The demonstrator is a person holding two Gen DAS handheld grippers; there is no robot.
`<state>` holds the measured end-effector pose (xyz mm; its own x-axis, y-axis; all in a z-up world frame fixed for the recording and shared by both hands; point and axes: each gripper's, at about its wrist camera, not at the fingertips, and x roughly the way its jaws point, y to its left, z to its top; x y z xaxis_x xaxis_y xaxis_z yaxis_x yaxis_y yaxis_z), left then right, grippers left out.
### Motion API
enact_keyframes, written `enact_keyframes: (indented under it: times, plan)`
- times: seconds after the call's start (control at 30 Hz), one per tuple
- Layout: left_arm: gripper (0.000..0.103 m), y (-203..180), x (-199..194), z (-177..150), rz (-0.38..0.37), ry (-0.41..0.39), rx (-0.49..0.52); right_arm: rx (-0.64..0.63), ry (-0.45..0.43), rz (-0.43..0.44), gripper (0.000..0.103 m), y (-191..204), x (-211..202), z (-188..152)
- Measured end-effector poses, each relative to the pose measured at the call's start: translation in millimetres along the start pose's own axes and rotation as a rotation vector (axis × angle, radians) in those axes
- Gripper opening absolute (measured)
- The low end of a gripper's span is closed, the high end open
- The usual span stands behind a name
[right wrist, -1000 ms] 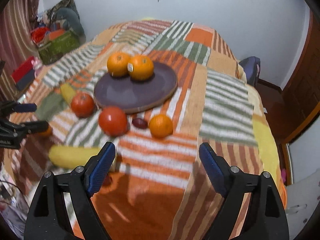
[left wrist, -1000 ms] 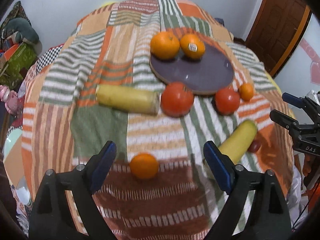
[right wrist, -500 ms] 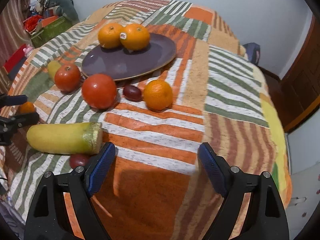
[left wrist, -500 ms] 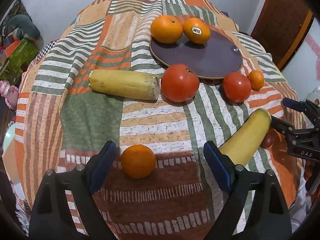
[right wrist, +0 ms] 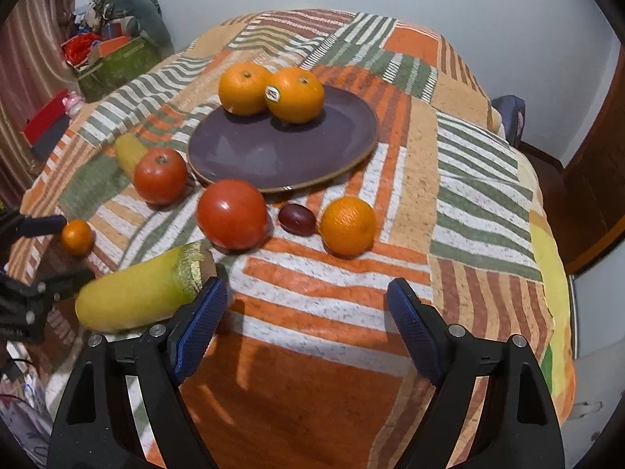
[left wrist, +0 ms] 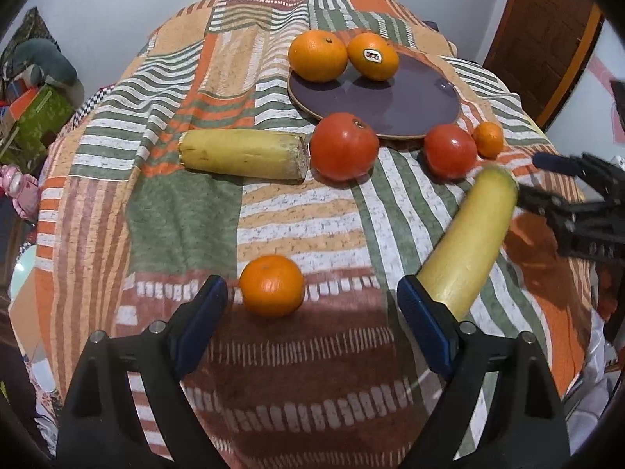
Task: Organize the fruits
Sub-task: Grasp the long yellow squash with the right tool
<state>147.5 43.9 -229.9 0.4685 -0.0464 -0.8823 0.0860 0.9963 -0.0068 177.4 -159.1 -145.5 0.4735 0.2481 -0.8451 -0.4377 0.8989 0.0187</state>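
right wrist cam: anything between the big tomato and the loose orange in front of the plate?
Yes: a small dark red fruit lies between the tomato and the orange, seen in the right wrist view.

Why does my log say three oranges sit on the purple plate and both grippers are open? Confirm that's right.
One detail is wrong: the purple plate holds two oranges, the plain orange and the stickered orange, as the right wrist view shows. Both the left gripper and right gripper are open.

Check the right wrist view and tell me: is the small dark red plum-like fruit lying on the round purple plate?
No, the small dark red fruit lies on the striped cloth in front of the round purple plate.
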Motion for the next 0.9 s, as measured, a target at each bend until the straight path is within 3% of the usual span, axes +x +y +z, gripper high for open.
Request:
enact_keyframes:
  times: [0.23, 0.27, 0.33, 0.5, 0.77, 0.9]
  plan:
    - [0.088, -12, -7, -19, -0.030, 0.033, 0.052, -0.025, -0.039, 0.012, 0.082, 14, -7, 10]
    - [0.088, -14, -8, -20, -0.063, 0.035, 0.049, -0.031, -0.045, 0.033, 0.082, 16, -9, 12]
    - [0.088, -20, -10, -20, -0.097, 0.033, 0.047, -0.035, -0.046, 0.156, 0.082, 23, -15, 13]
    - [0.088, -42, -11, -10, -0.133, 0.013, 0.076, -0.122, -0.067, 0.064, 0.082, 47, -22, 9]
    - [0.088, -63, -6, -6, -0.162, 0.005, 0.112, -0.011, -0.021, 0.095, 0.082, 21, -27, 0]
    - [0.088, -55, -12, -2, -0.156, -0.027, 0.098, -0.006, -0.014, 0.102, 0.078, 23, -28, -4]
